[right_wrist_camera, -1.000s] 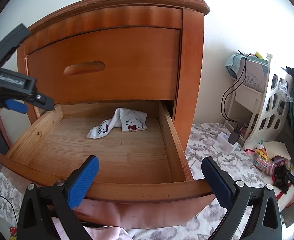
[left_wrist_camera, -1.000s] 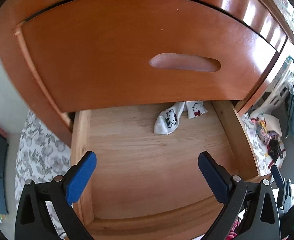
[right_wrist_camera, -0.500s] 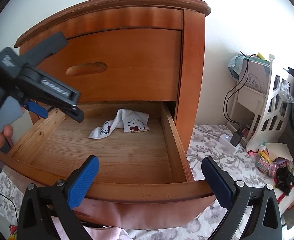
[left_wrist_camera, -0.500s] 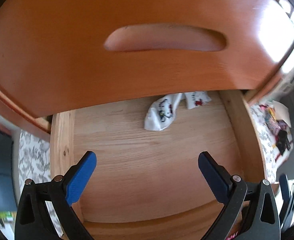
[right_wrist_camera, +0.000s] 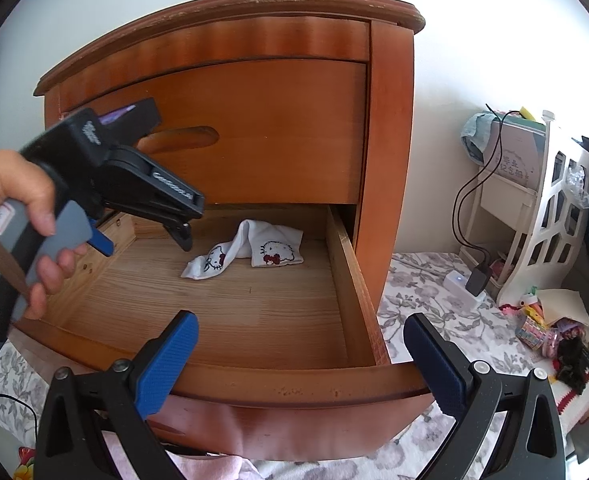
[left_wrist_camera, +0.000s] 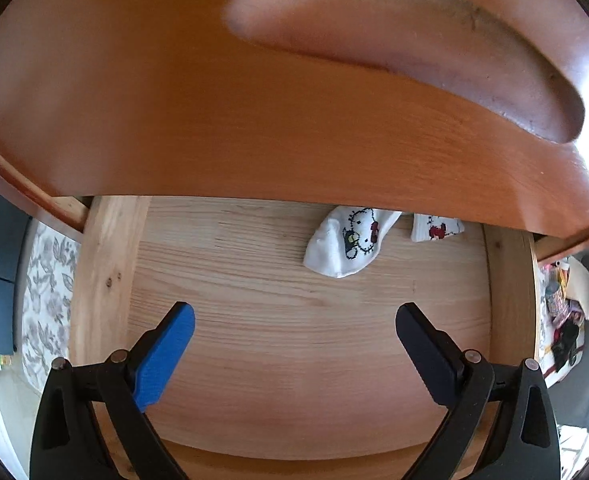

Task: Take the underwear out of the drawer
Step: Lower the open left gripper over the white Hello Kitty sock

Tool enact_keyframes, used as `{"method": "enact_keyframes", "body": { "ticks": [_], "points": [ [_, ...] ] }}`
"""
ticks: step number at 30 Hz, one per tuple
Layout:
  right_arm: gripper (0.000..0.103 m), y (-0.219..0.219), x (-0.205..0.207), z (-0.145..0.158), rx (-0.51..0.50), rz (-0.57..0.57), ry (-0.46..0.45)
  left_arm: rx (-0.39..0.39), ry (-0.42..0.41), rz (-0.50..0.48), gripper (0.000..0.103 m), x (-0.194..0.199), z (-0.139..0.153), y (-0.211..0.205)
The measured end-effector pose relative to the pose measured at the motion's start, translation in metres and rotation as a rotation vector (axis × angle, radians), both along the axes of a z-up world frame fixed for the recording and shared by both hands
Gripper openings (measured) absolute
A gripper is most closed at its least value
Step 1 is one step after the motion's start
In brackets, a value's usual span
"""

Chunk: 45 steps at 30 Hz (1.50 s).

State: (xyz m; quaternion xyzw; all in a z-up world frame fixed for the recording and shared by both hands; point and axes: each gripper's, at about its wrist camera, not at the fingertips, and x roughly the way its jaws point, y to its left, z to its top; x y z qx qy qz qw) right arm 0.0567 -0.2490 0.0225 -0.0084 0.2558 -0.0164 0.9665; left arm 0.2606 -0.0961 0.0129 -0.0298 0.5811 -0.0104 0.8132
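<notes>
Left wrist view: my left gripper [left_wrist_camera: 294, 344], jaws spread wide, nothing between them, poised over the bare floor of the open drawer [left_wrist_camera: 106, 264].

Item: white garment [left_wrist_camera: 344, 242], cartoon-cat print, crumpled; lies toward the back of the drawer, partly under the closed upper drawer front [left_wrist_camera: 254, 132]. Well apart from my fingertips, ahead of them and slightly toward the dark-padded side. I take this for the underwear, though its shape is hard to read.

Right wrist view: my right gripper [right_wrist_camera: 300, 360], jaws likewise wide and empty, outside the drawer, in front of its curved front panel. My left hand [right_wrist_camera: 22, 216] on the left tool, seen entering over the drawer's near-left part. Same garment [right_wrist_camera: 250, 252] at the drawer's rear, right of centre.

Step in hand, by my judgement: the reach; nothing grasped yet.

Next move calls for: carrying the left jaws deeper, beneath the upper drawer front, straddling a raised fold of cloth, then closing low enough to catch fabric, not wood.
</notes>
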Motion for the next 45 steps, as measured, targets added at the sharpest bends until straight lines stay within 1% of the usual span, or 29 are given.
{"method": "enact_keyframes", "body": {
  "ticks": [1, 3, 5, 8, 11, 15, 17, 22, 24, 25, 27, 31, 34, 36, 39, 41, 43, 45],
  "points": [
    [0.103, 0.0, 0.0, 0.0, 0.0, 0.001, -0.001, -0.007, 0.007, 0.007, 0.099, 0.001, -0.002, -0.002],
    [0.103, 0.0, 0.0, 0.0, 0.001, 0.003, -0.004, -0.028, 0.024, 0.03, 0.082, 0.004, -0.006, -0.002],
    [0.103, 0.0, 0.0, 0.0, 0.001, 0.004, -0.006, -0.055, 0.054, 0.06, 0.08, 0.007, -0.012, -0.001],
    [0.103, 0.0, -0.001, -0.001, 0.002, 0.006, -0.01, -0.09, 0.064, 0.114, 0.078, 0.009, -0.018, 0.003],
    [0.103, 0.0, -0.001, -0.001, 0.003, 0.009, -0.016, -0.128, 0.072, 0.177, 0.064, 0.012, -0.023, 0.009],
    [0.103, -0.001, -0.001, -0.001, 0.003, 0.011, -0.021, -0.176, 0.088, 0.254, 0.056, 0.013, -0.03, 0.014],
    [0.103, -0.001, -0.001, -0.002, 0.004, 0.013, -0.023, -0.222, 0.088, 0.285, 0.054, 0.014, -0.033, 0.017],
    [0.103, -0.001, -0.002, -0.002, 0.005, 0.018, -0.03, -0.246, 0.063, 0.361, 0.051, 0.012, -0.032, 0.021],
    [0.103, -0.001, -0.002, -0.002, 0.005, 0.018, -0.033, -0.268, 0.055, 0.395, 0.045, 0.009, -0.035, 0.023],
    [0.103, -0.001, -0.002, -0.002, 0.005, 0.02, -0.035, -0.27, 0.051, 0.399, 0.045, 0.009, -0.035, 0.023],
    [0.103, -0.002, -0.003, -0.002, 0.006, 0.024, -0.038, -0.262, 0.047, 0.402, 0.042, 0.007, -0.034, 0.025],
    [0.103, -0.004, -0.003, -0.002, 0.009, 0.04, -0.035, -0.248, 0.066, 0.387, 0.041, 0.007, -0.038, 0.022],
    [0.103, -0.006, -0.001, 0.0, 0.014, 0.053, -0.017, -0.248, 0.092, 0.386, 0.041, 0.0, -0.037, 0.03],
    [0.103, -0.008, 0.0, 0.001, 0.018, 0.059, -0.002, -0.239, 0.093, 0.383, 0.041, -0.001, -0.037, 0.035],
    [0.103, -0.016, -0.002, 0.003, 0.007, 0.011, 0.017, -0.203, 0.08, 0.37, 0.041, -0.003, -0.033, 0.036],
    [0.103, -0.025, -0.006, 0.005, 0.004, -0.027, 0.011, -0.183, 0.077, 0.346, 0.041, -0.003, -0.031, 0.033],
    [0.103, -0.034, -0.009, 0.009, -0.002, -0.052, -0.002, -0.141, 0.068, 0.306, 0.041, 0.001, -0.027, 0.026],
    [0.103, -0.04, -0.009, 0.011, -0.006, -0.064, -0.005, -0.078, 0.061, 0.25, 0.041, 0.005, -0.022, 0.018]
  ]
}}
